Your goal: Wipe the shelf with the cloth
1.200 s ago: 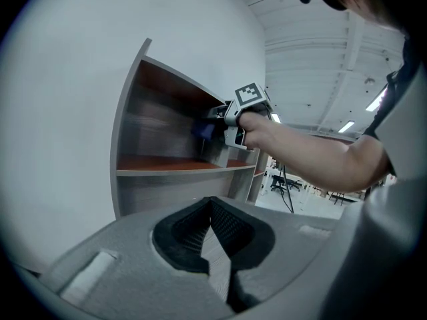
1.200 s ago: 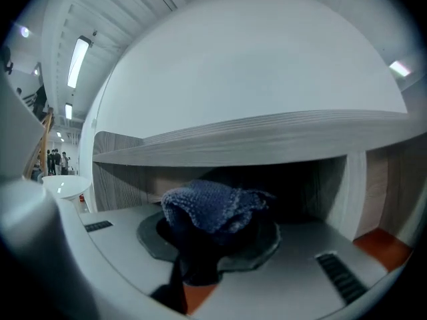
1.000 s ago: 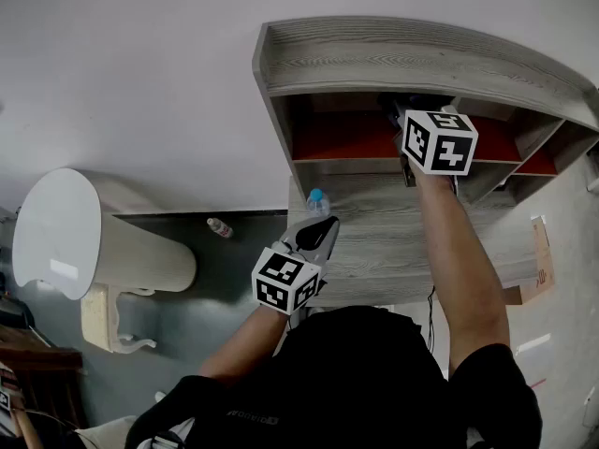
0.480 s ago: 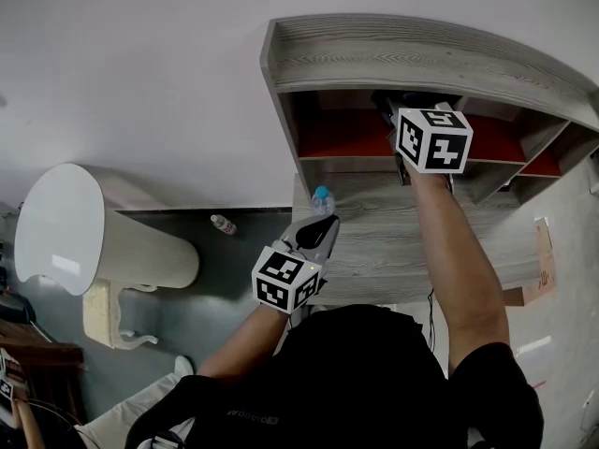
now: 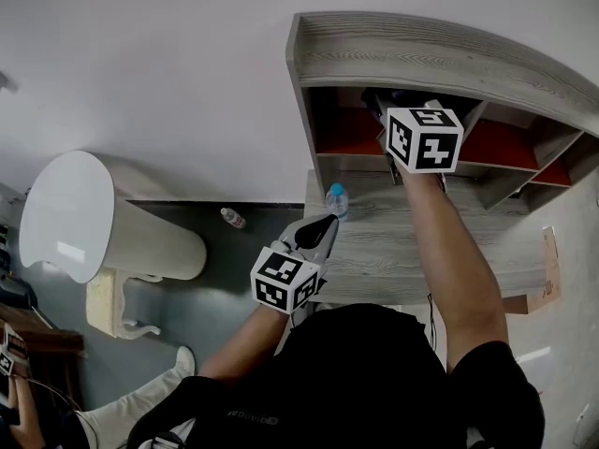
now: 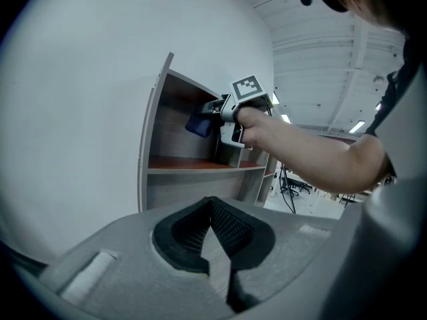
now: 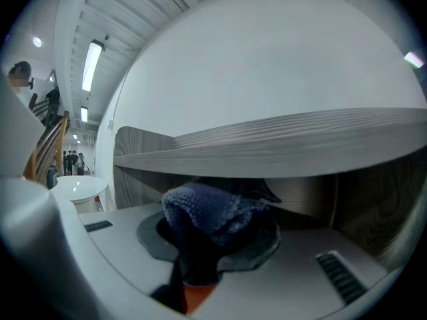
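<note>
Head view: your right gripper (image 5: 388, 110) is up in the shelf (image 5: 421, 54), upper right of frame, pressing the cloth (image 5: 378, 99) into the top compartment, so you're mid-wipe. Vs 1 s ago it sits closer to the shelf's left end. Next: keep the cloth flat and sweep on.

Left gripper view: left gripper (image 6: 213, 225) idles low centre, fingers together w/ nothing between.

Right gripper view: fingers clamped on the bunched blue cloth (image 7: 207, 209), under the top board.

Grey wood-grain shelf (image 5: 421, 59) above a matching desk (image 5: 421, 251), small bottle (image 5: 336, 199) at its corner.
</note>
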The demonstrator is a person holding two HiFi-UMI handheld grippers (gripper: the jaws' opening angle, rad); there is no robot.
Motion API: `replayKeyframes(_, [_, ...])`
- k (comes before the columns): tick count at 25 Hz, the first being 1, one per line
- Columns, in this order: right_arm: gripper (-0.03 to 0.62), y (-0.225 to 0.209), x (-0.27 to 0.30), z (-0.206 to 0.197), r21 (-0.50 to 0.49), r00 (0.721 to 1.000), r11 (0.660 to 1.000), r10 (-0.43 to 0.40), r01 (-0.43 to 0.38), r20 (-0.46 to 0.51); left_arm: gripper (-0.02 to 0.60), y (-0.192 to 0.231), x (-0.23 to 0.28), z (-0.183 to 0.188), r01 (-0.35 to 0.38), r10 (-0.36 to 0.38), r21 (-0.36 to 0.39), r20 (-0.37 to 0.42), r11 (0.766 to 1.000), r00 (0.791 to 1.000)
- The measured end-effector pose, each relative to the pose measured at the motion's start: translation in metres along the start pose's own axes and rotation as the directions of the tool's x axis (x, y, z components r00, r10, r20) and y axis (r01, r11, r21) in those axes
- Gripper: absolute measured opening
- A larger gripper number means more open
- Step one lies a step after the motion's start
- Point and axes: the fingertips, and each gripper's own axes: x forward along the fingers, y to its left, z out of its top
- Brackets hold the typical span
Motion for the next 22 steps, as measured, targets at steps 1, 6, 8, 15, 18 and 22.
replayKeyframes(1, [0.106,0.004,0.002,0.0,0.0,1.0,1.0,0.006,-0.006,0.0,0.009,0.002,-0.002,0.0,-0.004,0.004,-0.001,0.002,1.0,1.0])
replayKeyframes(6, [0.106,0.028,0.014,0.0,-0.002,0.999,0.999,0.039,-0.039,-0.003,0.009,0.01,-0.013,-0.003,-0.027,0.028,-0.009,0.005,1.0,1.0])
replayKeyframes(8, [0.106,0.038,0.018,0.0,-0.003,0.999,0.999,0.052,-0.053,-0.003,0.009,0.013,-0.017,-0.004,-0.035,0.035,-0.012,0.007,0.999,0.999])
replayKeyframes(15, [0.106,0.069,0.031,0.003,-0.005,0.996,0.996,0.09,-0.09,0.0,0.009,0.025,-0.031,-0.008,-0.057,0.057,-0.02,0.009,0.998,0.998])
replayKeyframes(18, [0.106,0.081,0.037,0.003,-0.011,0.995,0.995,0.101,-0.101,-0.003,0.009,0.031,-0.036,-0.009,-0.065,0.065,-0.025,0.011,0.998,0.998])
replayKeyframes(22, [0.106,0.091,0.041,0.003,-0.017,0.994,0.994,0.108,-0.108,-0.004,0.009,0.037,-0.042,-0.009,-0.07,0.07,-0.028,0.016,0.997,0.997])
